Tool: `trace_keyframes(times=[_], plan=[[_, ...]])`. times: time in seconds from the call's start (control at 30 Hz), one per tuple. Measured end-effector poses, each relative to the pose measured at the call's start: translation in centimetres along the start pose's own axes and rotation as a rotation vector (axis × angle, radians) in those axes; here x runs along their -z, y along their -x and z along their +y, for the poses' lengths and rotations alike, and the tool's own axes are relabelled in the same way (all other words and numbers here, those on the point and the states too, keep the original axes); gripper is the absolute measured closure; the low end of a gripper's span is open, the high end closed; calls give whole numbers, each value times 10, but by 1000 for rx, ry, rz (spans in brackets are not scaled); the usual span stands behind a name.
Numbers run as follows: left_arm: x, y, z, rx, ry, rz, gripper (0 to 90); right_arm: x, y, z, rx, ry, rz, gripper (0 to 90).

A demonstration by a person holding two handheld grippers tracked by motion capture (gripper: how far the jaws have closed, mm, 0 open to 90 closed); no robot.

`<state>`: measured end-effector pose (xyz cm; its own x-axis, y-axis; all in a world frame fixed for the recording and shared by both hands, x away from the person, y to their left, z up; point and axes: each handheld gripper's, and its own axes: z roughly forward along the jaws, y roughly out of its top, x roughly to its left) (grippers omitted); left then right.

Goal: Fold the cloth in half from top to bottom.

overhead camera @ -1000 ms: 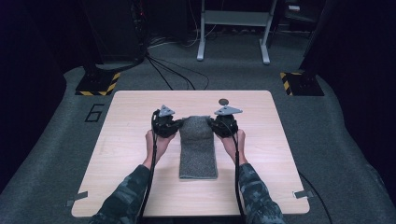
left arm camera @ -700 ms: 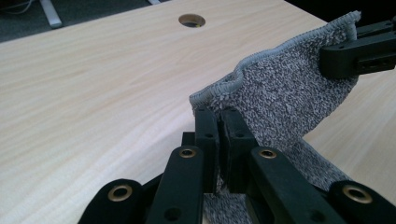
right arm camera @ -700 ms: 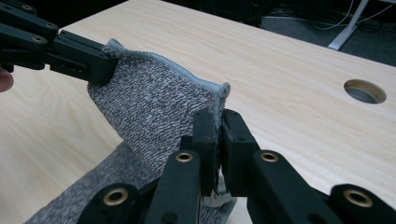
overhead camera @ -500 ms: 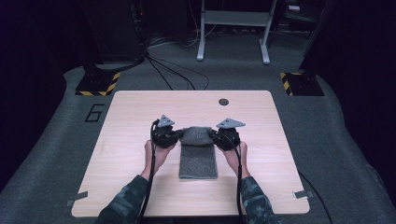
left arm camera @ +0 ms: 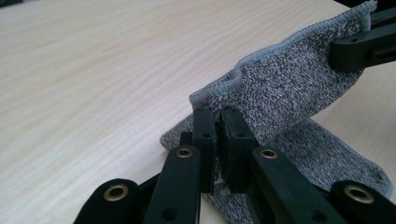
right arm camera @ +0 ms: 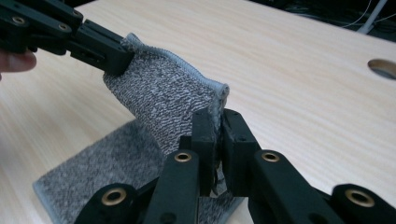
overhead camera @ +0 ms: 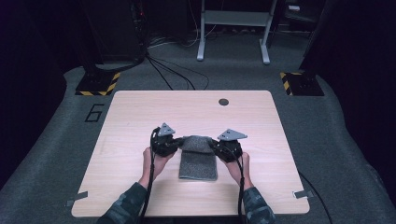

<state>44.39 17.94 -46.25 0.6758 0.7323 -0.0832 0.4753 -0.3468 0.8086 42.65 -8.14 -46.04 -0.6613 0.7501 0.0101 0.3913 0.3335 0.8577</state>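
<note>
So the grey towel (overhead camera: 198,161) sits mid-table (overhead camera: 140,112), near end flat on the wood, far edge lifted and folded back toward the person. Left gripper (left arm camera: 218,122) is pinched tight on one corner of that raised hem, right gripper (right arm camera: 217,122) clamped on the other, cloth stretched between them

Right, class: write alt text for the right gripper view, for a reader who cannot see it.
The right gripper is shut on one corner of a grey towel, lifting its edge off a pale wooden table. The left gripper pinches the other corner, and the rest of the towel lies flat below.
</note>
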Motion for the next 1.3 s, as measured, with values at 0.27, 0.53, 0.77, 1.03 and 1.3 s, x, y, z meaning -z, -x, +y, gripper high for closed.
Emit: trace_keyframes(times=[0.27, 0.53, 0.77, 1.03, 1.3], plan=[[-1, 8, -12, 0, -19, -23, 835, 2, -5, -23, -17, -31, 13, 841], [-3, 14, -25, 9, -46, -45, 835, 5, -6, -32, -10, -44, 30, 834], [-4, 20, -37, 14, -71, -63, 838, 7, -8, -43, -20, -54, 34, 830], [-1, 24, -44, 30, -92, -99, 810, 12, -13, -54, 0, -84, 53, 816], [19, 23, -55, 70, -126, -102, 550, 28, -18, -63, -21, -115, 108, 652]])
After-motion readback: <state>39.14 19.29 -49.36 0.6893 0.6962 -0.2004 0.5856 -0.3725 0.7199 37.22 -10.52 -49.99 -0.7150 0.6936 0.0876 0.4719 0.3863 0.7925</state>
